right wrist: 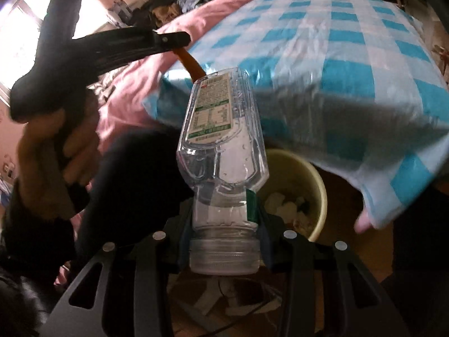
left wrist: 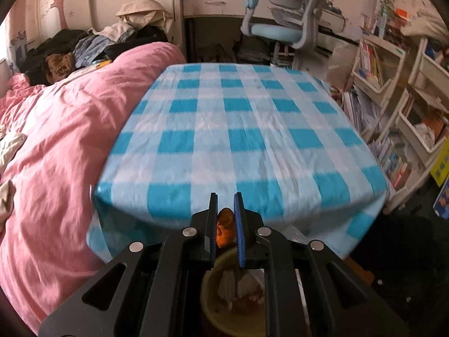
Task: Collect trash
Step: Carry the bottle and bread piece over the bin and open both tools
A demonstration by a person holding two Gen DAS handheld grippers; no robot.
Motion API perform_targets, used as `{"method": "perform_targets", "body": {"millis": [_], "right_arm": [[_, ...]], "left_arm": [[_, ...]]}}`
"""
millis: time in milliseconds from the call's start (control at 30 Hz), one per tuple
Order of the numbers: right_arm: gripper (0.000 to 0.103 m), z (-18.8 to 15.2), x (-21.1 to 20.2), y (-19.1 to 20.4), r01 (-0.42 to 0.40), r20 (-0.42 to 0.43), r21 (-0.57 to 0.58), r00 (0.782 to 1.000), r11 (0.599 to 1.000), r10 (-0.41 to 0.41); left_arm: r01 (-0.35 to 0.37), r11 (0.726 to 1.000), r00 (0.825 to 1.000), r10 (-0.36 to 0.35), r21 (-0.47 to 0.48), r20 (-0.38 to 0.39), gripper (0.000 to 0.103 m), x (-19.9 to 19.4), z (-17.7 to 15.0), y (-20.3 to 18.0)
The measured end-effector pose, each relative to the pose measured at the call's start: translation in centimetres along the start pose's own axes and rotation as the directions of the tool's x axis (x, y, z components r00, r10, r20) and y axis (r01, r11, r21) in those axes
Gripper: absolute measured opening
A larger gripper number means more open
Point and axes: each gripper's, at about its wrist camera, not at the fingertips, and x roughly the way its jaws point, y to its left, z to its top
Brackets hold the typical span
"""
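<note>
bedroom setting: pink bed (left wrist: pixel 56 129) to the left, checked blue-and-white cloth over the surface (left wrist: pixel 238 129), desk chair (left wrist: pixel 283 25) and bookshelves (left wrist: pixel 393 106) behind. the cloth top carries nothing that i can see.

left wrist view: left claw (left wrist: pixel 226 219) is pinched nearly closed on a small orange scrap (left wrist: pixel 224 229), probably fruit peel, though it is too blurred to be sure. it sits just past the near edge of the surface, above a yellowish bin (left wrist: pixel 207 303) that already holds crumpled white paper. judgement: the scrap is light, soft and limp, so a thin pinch across its middle is enough. it may cling to the pads on release. no writing on it.

right wrist view: right claw (right wrist: pixel 224 224) is clamped across the neck and shoulder of a clear plastic bottle (right wrist: pixel 221 140), cap end toward the camera, base pointing away. droplets show inside; it looks otherwise empty. judgement: light, thin-walled, smooth and a bit slippery, and it will dent under squeeze. the ribbed neck below the cap is the stiffest place to hold, and that is where it is held. same bin (right wrist: pixel 320 193) lies just beyond and below the bottle. left claw (right wrist: pixel 179 39) with its orange scrap (right wrist: pixel 192 64) shows at upper left, gripped by a hand (right wrist: pixel 53 165).

label: green-and-white panel with a printed table and a barcode strip at the far end. characters too small and smeared to read; no brand legible.
</note>
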Motion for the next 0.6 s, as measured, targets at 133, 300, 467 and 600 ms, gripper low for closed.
{"method": "perform_targets", "body": {"millis": [133, 300, 467, 600], "right_arm": [[0.041, -0.5, 1.0, -1.1, 0.034, -0.005, 0.049, 0.999, 0.998, -0.034], [0.061, -0.4, -0.2, -1.9, 0.050, 0.079, 0.104, 0.995, 0.993, -0.058], [0.069, -1.3, -3.9, -2.0, 0.148, 0.276, 0.174, 0.942, 0.974, -0.192], [0.090, -2.3, -7.0, 0.0, 0.341, 0.467, 0.208, 0.789, 0.917, -0.399]], "left_arm": [[0.005, 1.000, 0.999, -0.005, 0.005, -0.044, 0.011, 0.0, -2.2, -0.8], [0.017, 1.000, 0.989, -0.016, 0.007, -0.144, 0.021, 1.1, -4.4, -1.5], [-0.043, 0.999, 0.998, 0.043, 0.013, -0.039, 0.079, -1.2, -4.7, -1.7], [-0.087, 0.995, 0.995, 0.085, 0.042, 0.059, 0.093, -3.6, -4.0, -2.4]]}}
